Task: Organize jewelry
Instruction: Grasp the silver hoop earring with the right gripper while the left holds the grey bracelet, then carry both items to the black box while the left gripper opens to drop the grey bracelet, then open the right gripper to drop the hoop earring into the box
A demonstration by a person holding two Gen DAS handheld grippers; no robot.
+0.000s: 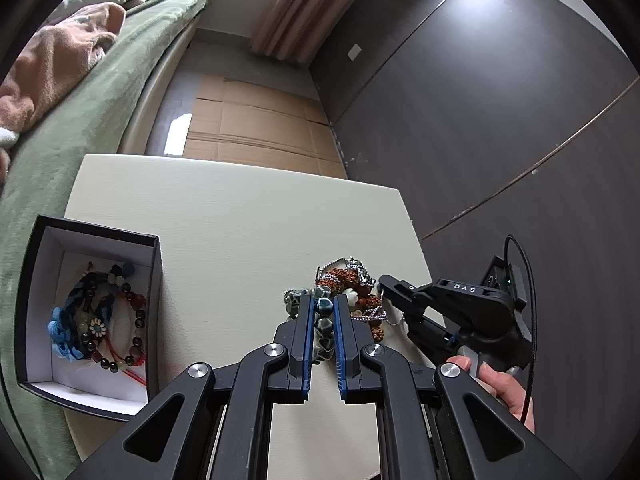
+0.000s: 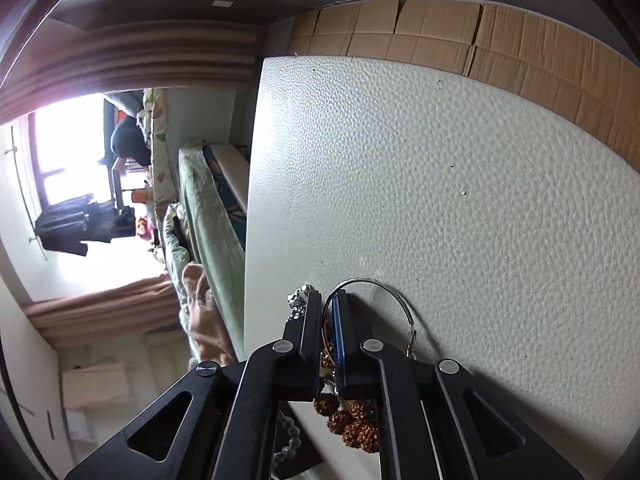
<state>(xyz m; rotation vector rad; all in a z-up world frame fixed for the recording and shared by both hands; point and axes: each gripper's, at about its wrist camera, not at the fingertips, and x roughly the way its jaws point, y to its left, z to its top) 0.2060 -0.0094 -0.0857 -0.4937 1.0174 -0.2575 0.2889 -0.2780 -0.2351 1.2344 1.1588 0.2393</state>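
A heap of jewelry (image 1: 352, 288) lies on the white table (image 1: 224, 216): brown seed beads, silver ball chains, a grey-blue ceramic bead bracelet (image 1: 323, 332). My left gripper (image 1: 322, 306) is shut on the grey-blue bracelet, its beads pinched between the blue pads. My right gripper (image 1: 386, 282) comes in from the right at the heap's edge. In the right wrist view, the right gripper (image 2: 327, 300) is nearly closed on a thin silver hoop (image 2: 384, 292), with brown seed beads (image 2: 352, 424) beneath. An open black box (image 1: 92, 312) at the left holds several bracelets.
A bed with a green cover (image 1: 100, 100) runs along the table's left side. Flattened cardboard (image 1: 260, 124) lies on the floor beyond the table. A dark wall (image 1: 500, 120) stands to the right. The table's far part is bare (image 2: 440, 160).
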